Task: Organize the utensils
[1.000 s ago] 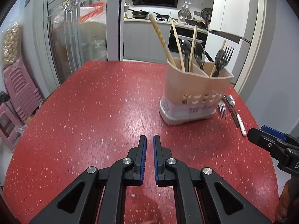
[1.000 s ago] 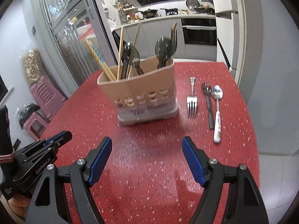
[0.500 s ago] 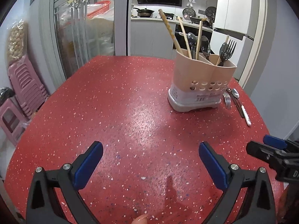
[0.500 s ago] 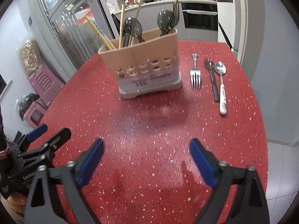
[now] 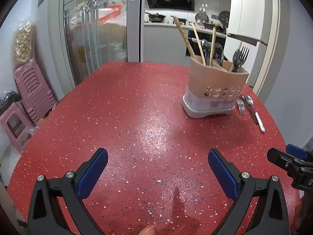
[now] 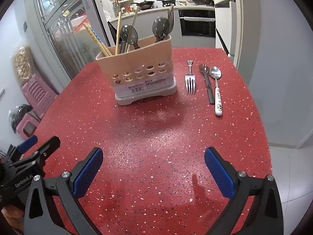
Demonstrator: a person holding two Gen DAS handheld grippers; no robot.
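A beige utensil holder (image 5: pixel 215 90) (image 6: pixel 140 74) stands on the red speckled table (image 5: pixel 127 107) (image 6: pixel 156 133), filled with chopsticks, dark spoons and a fork. To its right lie a metal fork (image 6: pixel 190 80) (image 5: pixel 241 106), a dark-handled spoon (image 6: pixel 207 84) and a white-handled spoon (image 6: pixel 216 82) side by side. My left gripper (image 5: pixel 157 154) hangs wide open over the near table, empty. My right gripper (image 6: pixel 153 152) hovers short of the holder, its jaws opening with nothing between them.
Stacked pink stools (image 5: pixel 31 90) (image 6: pixel 37 94) stand on the floor to the left beside a glass sliding door (image 5: pixel 93 39). A kitchen counter and oven lie behind. The table's right edge drops to grey floor (image 6: pixel 285 166).
My left gripper went from shut to wide open. The right gripper's jaws widened further. Both pulled back a little, so the holder looks smaller and farther away.
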